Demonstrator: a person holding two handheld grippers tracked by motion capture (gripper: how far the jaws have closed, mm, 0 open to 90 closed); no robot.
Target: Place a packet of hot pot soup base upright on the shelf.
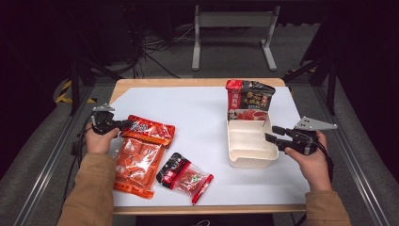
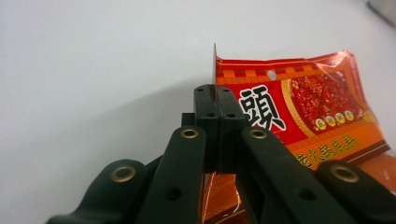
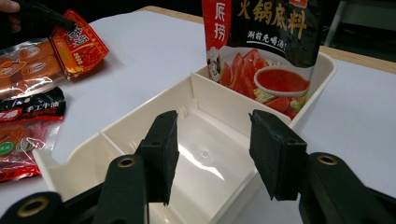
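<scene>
The left claw [image 2: 216,100] is clamped on the thin top edge of the red-and-orange foil sauce packet [image 1: 149,130], which lies at the left of the white tabletop [image 1: 202,122]. With so narrow a pinch, the packet could slip free or swing. The right claw [image 3: 212,154] hovers half-open over the cream plastic divided tray [image 1: 248,143], gripping nothing; bumping the tray could topple the black-and-red pouch [image 1: 248,100] standing in its far compartment.
</scene>
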